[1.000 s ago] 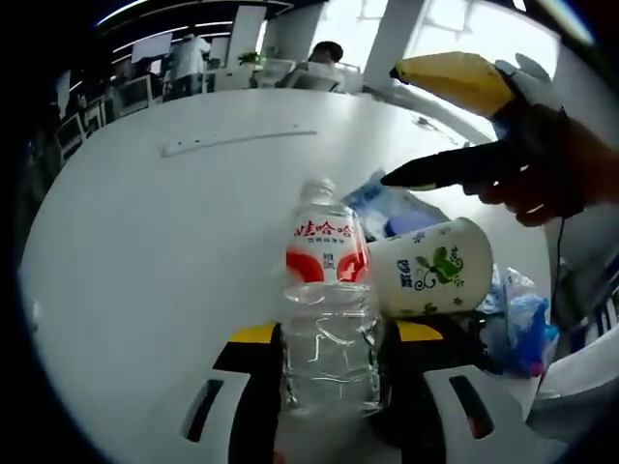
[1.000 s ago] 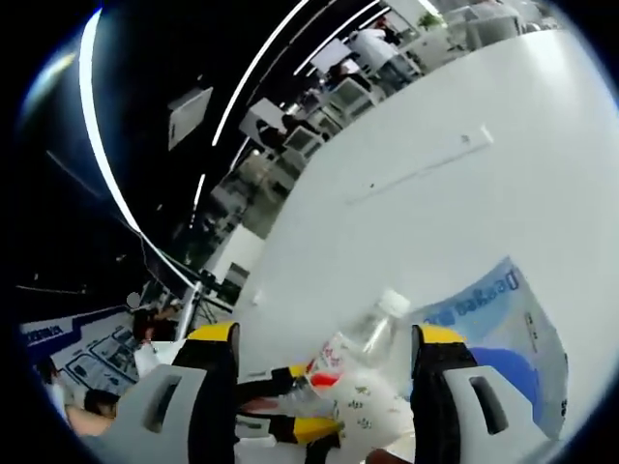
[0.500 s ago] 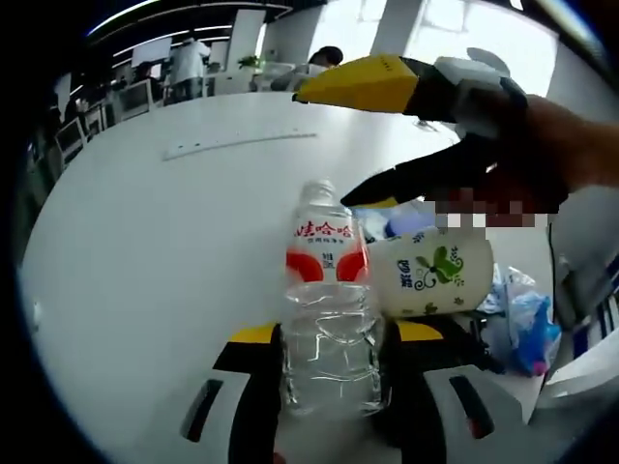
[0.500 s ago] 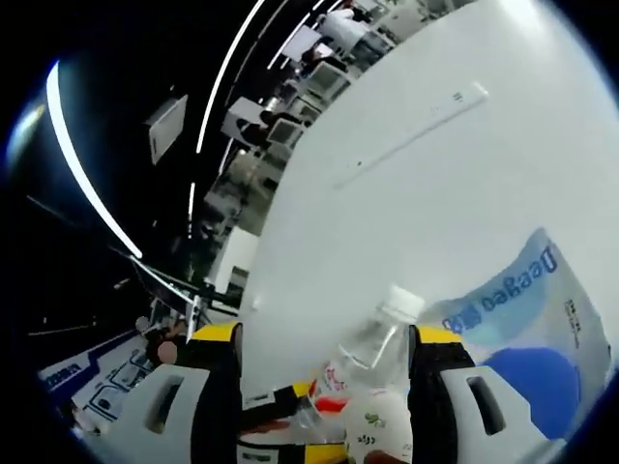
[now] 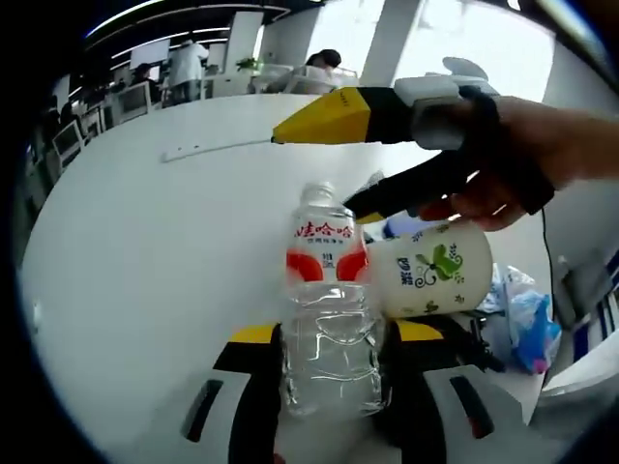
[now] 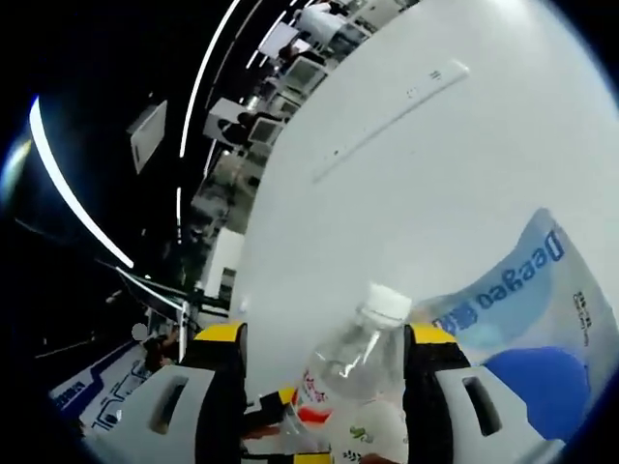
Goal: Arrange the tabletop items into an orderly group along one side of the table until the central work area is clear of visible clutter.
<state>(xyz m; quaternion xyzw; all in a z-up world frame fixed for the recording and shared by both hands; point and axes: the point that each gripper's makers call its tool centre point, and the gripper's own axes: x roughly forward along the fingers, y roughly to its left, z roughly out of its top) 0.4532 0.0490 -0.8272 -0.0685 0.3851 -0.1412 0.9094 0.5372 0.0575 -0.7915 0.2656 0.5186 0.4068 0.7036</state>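
- Risk: knocking over the paper cup (image 5: 432,269) just beside the water bottle (image 5: 329,314), should the right gripper (image 5: 360,159) drop between them carelessly.
- Left gripper (image 5: 329,387): fingers clamped on the bottle's lower body, upright near the table (image 5: 145,251) edge.
- Right gripper: held from the right, fingers spread, hovering above bottle and cup.
- Blue-printed bag (image 6: 522,309) lying behind the cup.

This looks like a big open office. Far behind the white counter (image 5: 145,251) there are desks with computer screens (image 5: 131,95) and people (image 5: 186,60) working at them. Long strip lights (image 6: 208,60) run along a dark ceiling, and bright windows (image 5: 455,34) let in daylight.
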